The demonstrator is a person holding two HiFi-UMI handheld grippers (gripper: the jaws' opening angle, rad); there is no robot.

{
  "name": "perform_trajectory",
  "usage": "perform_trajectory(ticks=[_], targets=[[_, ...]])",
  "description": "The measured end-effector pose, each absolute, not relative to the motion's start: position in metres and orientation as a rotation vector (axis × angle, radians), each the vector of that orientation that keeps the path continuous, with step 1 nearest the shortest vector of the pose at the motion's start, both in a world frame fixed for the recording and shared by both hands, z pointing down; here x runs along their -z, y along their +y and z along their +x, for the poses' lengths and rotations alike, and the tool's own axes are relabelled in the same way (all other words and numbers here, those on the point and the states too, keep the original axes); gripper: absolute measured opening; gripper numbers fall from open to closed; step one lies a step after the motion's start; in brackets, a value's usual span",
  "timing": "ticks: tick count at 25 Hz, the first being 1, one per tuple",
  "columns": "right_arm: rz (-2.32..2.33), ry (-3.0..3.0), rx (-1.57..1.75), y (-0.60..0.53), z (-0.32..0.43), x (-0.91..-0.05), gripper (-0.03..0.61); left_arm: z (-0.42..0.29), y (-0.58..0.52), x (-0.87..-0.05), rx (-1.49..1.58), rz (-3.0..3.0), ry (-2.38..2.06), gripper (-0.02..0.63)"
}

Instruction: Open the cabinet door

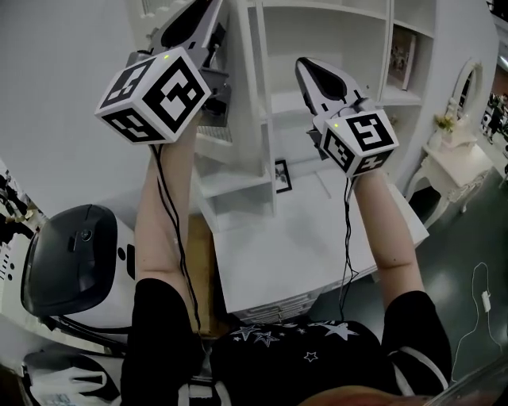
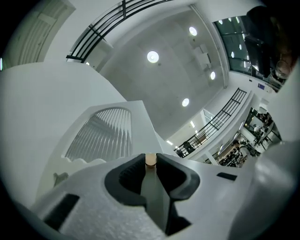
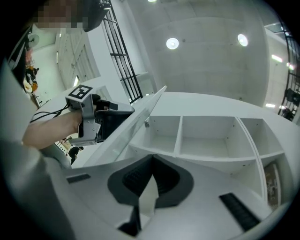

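Note:
The white cabinet door (image 1: 238, 103) stands swung out from the shelf unit, edge-on in the head view. My left gripper (image 1: 213, 14) is raised at the door's upper part. In the left gripper view its jaws (image 2: 150, 157) are shut on a small pale knob (image 2: 150, 161), next to the door's ribbed panel (image 2: 101, 136). The right gripper view shows the open door (image 3: 136, 124), with the left gripper (image 3: 123, 115) on its outer side. The bare shelves (image 3: 206, 157) are exposed. My right gripper (image 1: 305, 67) points up at the shelves, shut and holding nothing (image 3: 152, 161).
The shelf unit stands on a white desk (image 1: 317, 238) with a small framed picture (image 1: 282, 176). Another framed picture (image 1: 402, 55) sits on a right-hand shelf. A white dressing table (image 1: 456, 170) with a mirror (image 1: 468, 79) stands to the right. A white-and-black machine (image 1: 71, 254) is at lower left.

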State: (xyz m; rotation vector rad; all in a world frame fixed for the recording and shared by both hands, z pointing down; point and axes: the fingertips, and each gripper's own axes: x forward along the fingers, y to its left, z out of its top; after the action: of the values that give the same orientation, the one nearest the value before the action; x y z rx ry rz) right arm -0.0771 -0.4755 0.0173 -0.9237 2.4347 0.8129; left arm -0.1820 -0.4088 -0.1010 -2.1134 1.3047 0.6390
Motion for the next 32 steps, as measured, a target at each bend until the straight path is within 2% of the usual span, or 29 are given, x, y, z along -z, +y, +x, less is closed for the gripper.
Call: perform_trajectory(ticks=[16,25,32], targets=[[-0.935,2.425,-0.824,-0.377,-0.141,-0.024,0.006,-0.262,-0.315,0.098,-0.734,-2.277,1.189,0.092],[-0.842,2.458,-0.865,-0.351,-0.186,-0.025,0.006,-0.304,-0.294,0.097,-0.7,-2.238,1.245,0.101],[-0.823,2.475,-0.822,-0.348,-0.192,-0.024,0.006,-0.326,-0.284,0.094,-0.712,-2.192,1.29,0.103]])
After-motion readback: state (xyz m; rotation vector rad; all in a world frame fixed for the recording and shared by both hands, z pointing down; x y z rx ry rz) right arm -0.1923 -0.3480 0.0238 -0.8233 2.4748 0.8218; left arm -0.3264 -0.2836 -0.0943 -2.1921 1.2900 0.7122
